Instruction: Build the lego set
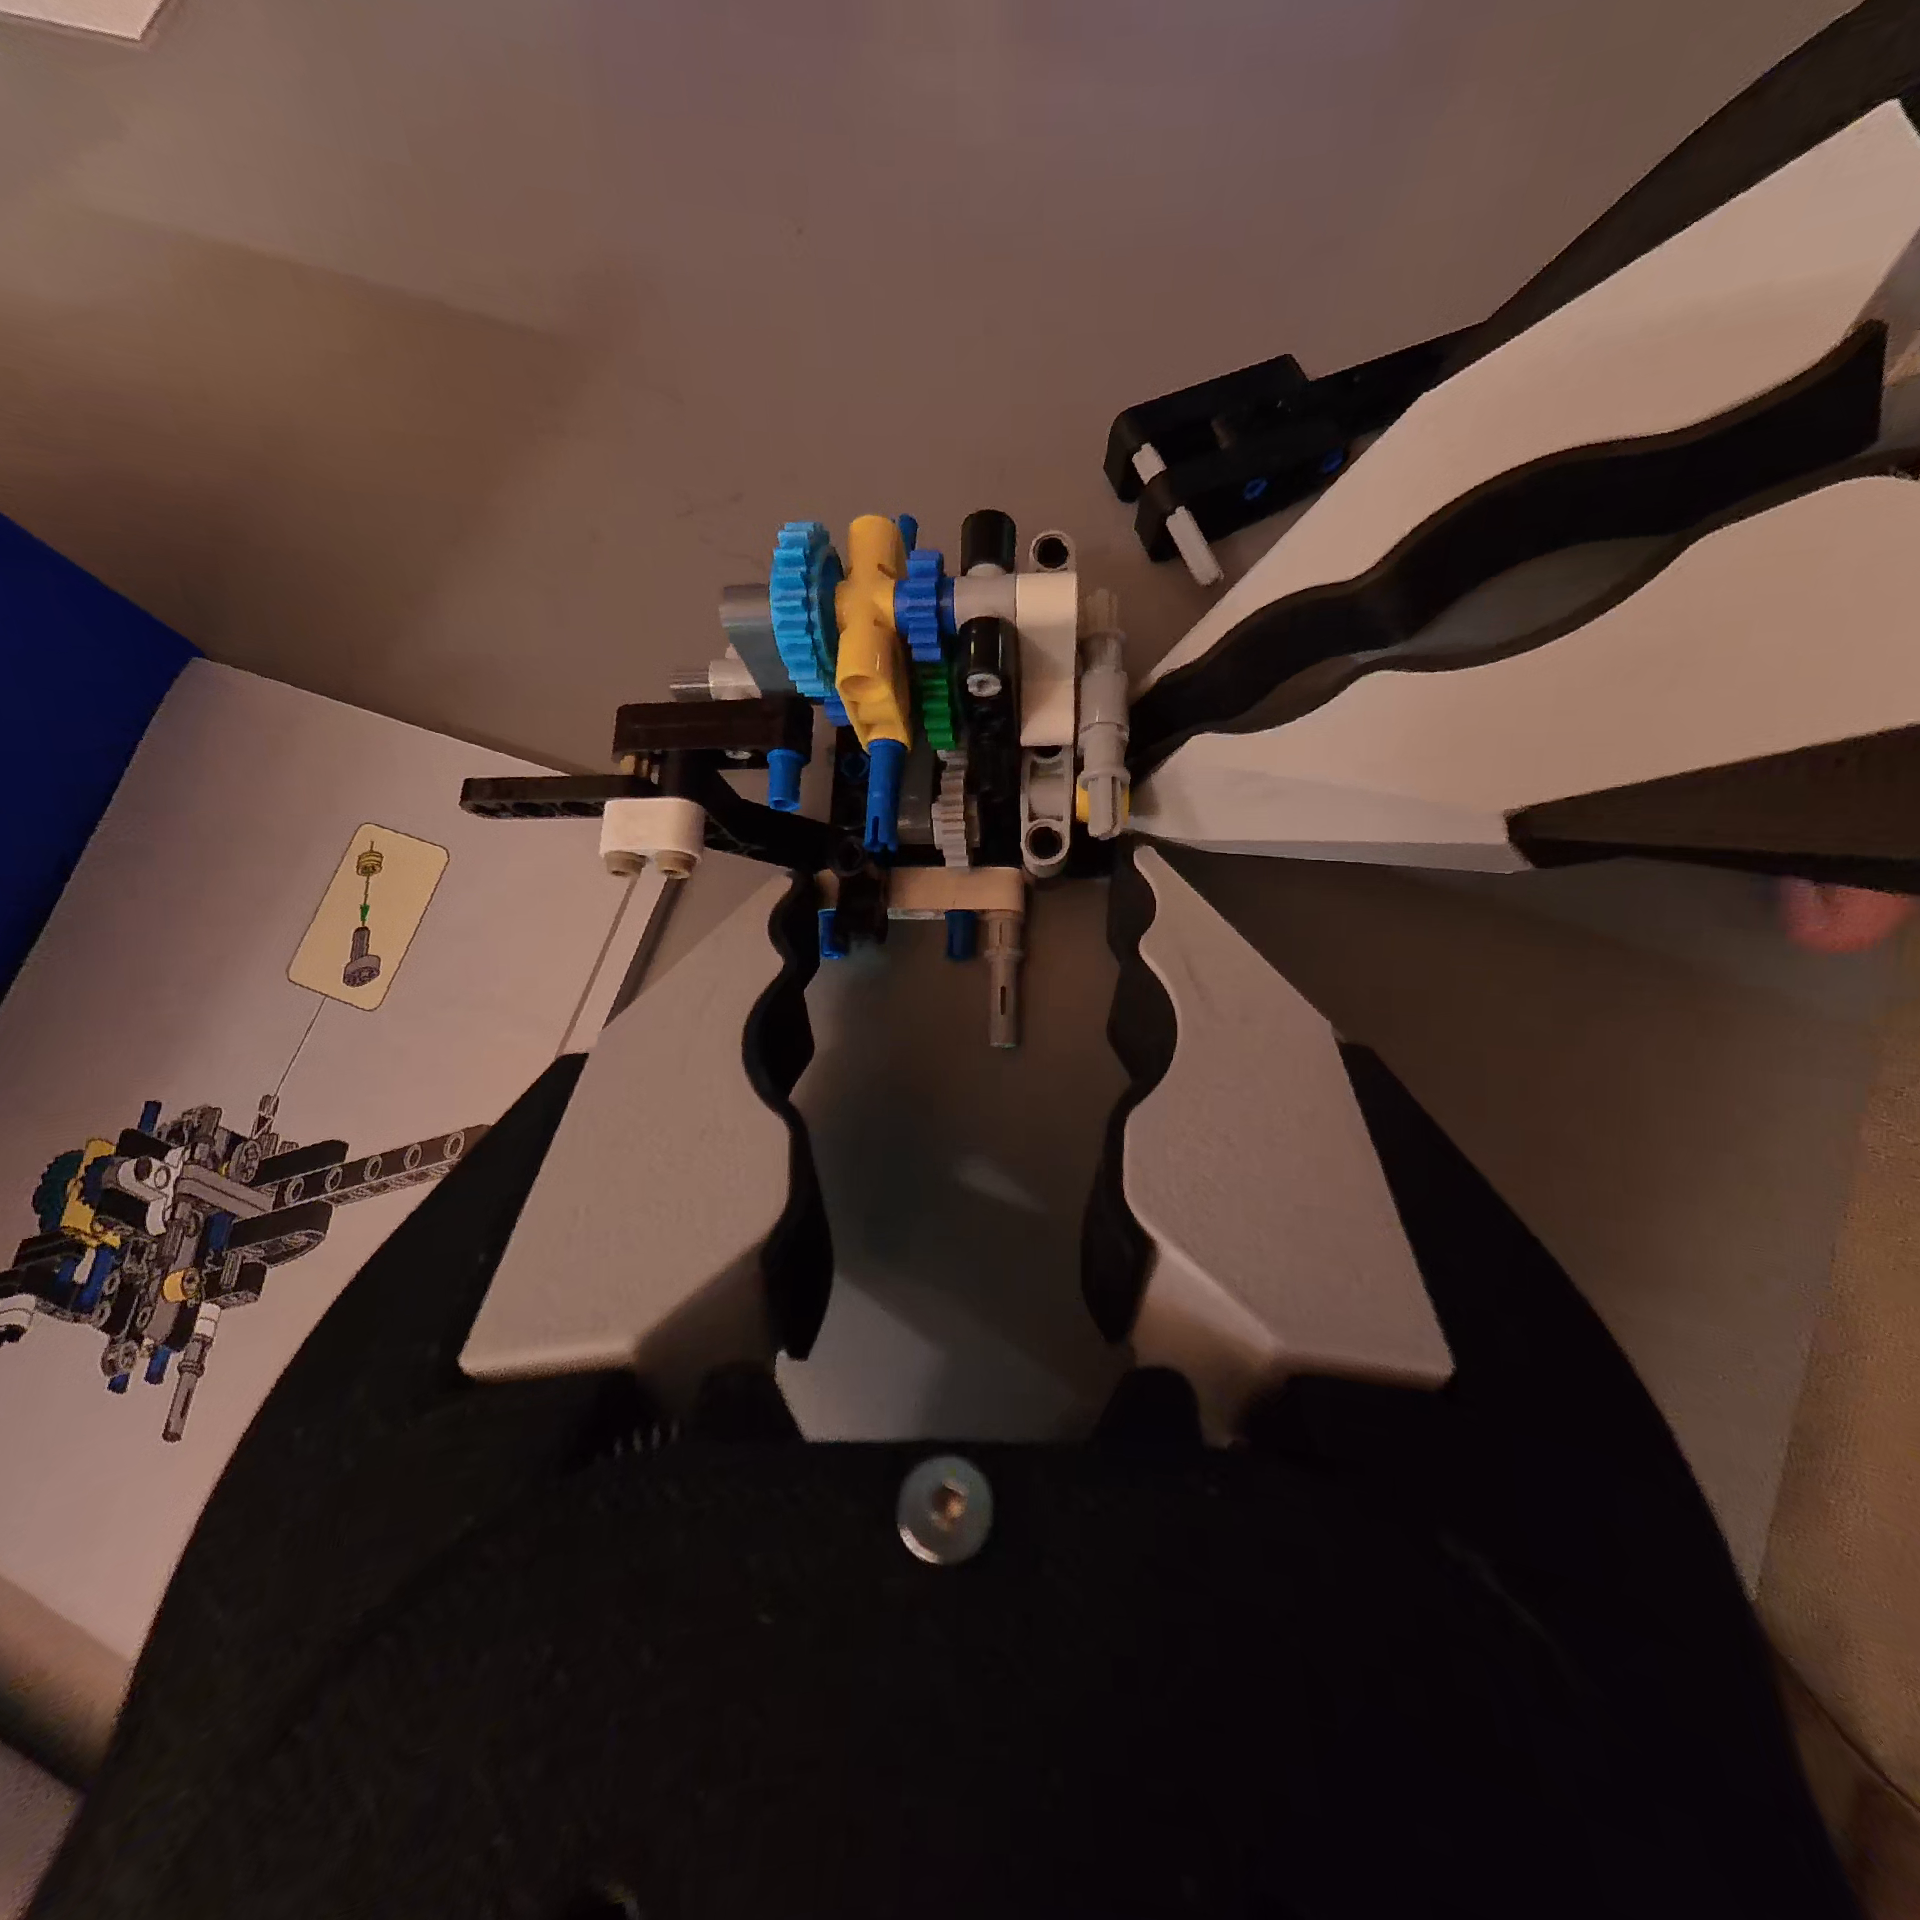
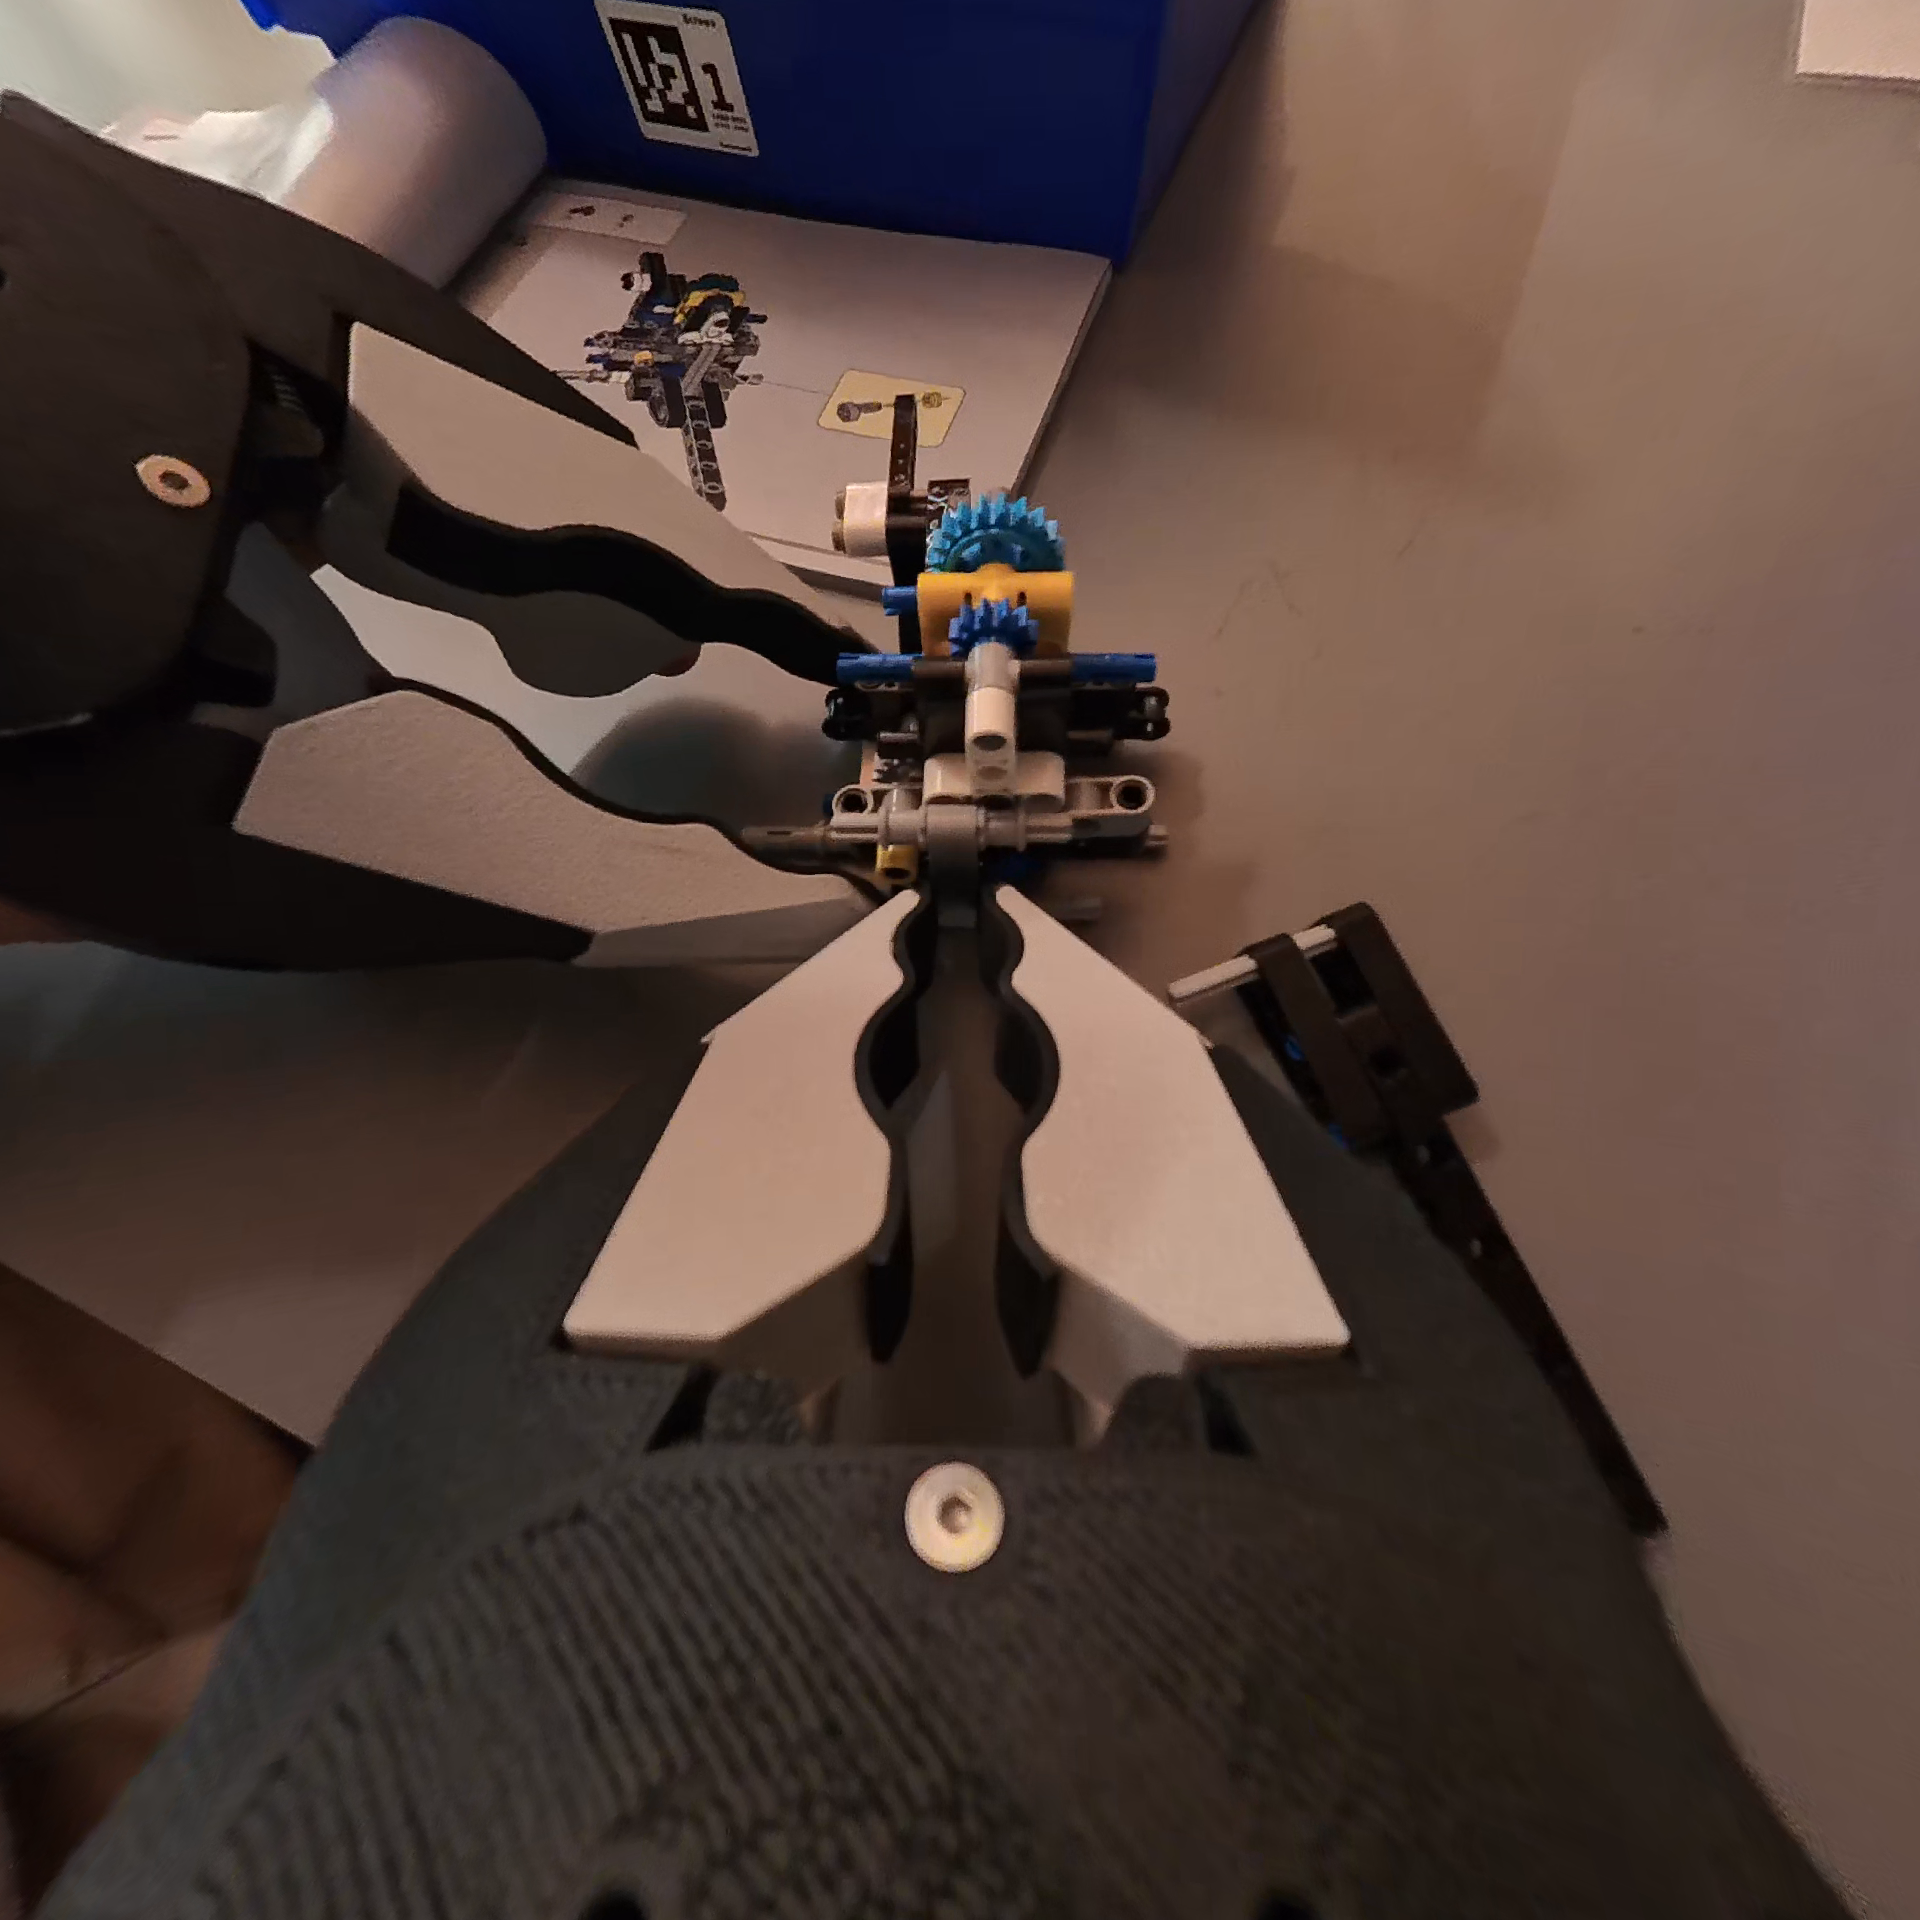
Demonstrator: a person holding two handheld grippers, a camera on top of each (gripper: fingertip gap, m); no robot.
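The lego model (image 1: 914, 686), with blue gears, a yellow connector, a green gear and black and white beams, stands on the tan table (image 1: 935, 260). My left gripper (image 1: 961, 878) grips the model's base from both sides. In the right wrist view it (image 2: 810, 740) reaches in from the left. My right gripper (image 2: 956, 909) is shut on a grey connector piece (image 2: 951, 842) at the model's (image 2: 987, 665) near end. In the left wrist view it (image 1: 1135, 769) comes in from the right, at the grey piece (image 1: 1103, 717).
A black beam sub-assembly (image 1: 1216, 457) lies on the table beside the right gripper, and it also shows in the right wrist view (image 2: 1351, 1029). An open instruction booklet (image 1: 208, 935) (image 2: 831, 312) lies left of the model. A blue box (image 2: 914, 104) stands behind it. Both grippers' tips are close together, under 4 cm apart.
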